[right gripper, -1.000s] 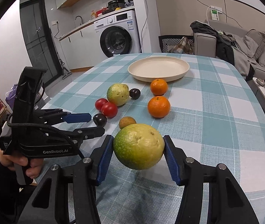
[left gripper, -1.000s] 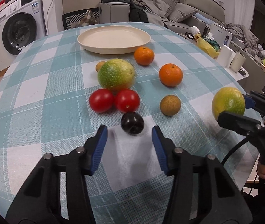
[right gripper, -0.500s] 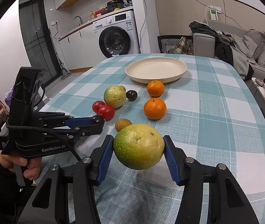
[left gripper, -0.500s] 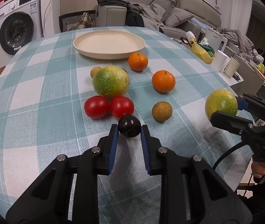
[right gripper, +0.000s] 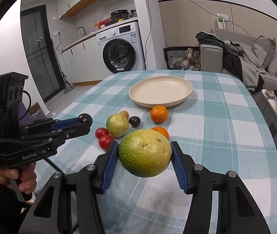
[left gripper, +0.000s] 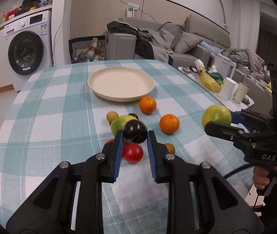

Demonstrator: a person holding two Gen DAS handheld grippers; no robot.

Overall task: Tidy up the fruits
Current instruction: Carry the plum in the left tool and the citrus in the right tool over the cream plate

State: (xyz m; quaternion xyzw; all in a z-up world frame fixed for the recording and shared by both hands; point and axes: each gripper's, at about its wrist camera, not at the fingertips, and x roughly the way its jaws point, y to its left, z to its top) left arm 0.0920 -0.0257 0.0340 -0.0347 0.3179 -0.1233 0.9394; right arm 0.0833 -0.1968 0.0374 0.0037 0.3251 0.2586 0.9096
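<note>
The left gripper (left gripper: 135,134) has clenched its jaws on the dark plum (left gripper: 135,131), lifting it off the surface (left gripper: 40,128); the right gripper (right gripper: 144,152), at three o'clock, grasps the green citrus (right gripper: 145,153), jaws half-wide.

Fruit crowds the middle of the tabletop (right gripper: 226,117): 2 tomatoes (right gripper: 105,141), a green citrus (right gripper: 117,125), a dark plum (right gripper: 134,121) and 2 oranges (left gripper: 147,105) stand between the near edge and the plate (right gripper: 160,92). Bare cloth runs wide on both sides, and the plate's top lies open.

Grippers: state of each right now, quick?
Left gripper: shut on the dark plum, off the table.
Right gripper: shut on the large green citrus, off the table.
</note>
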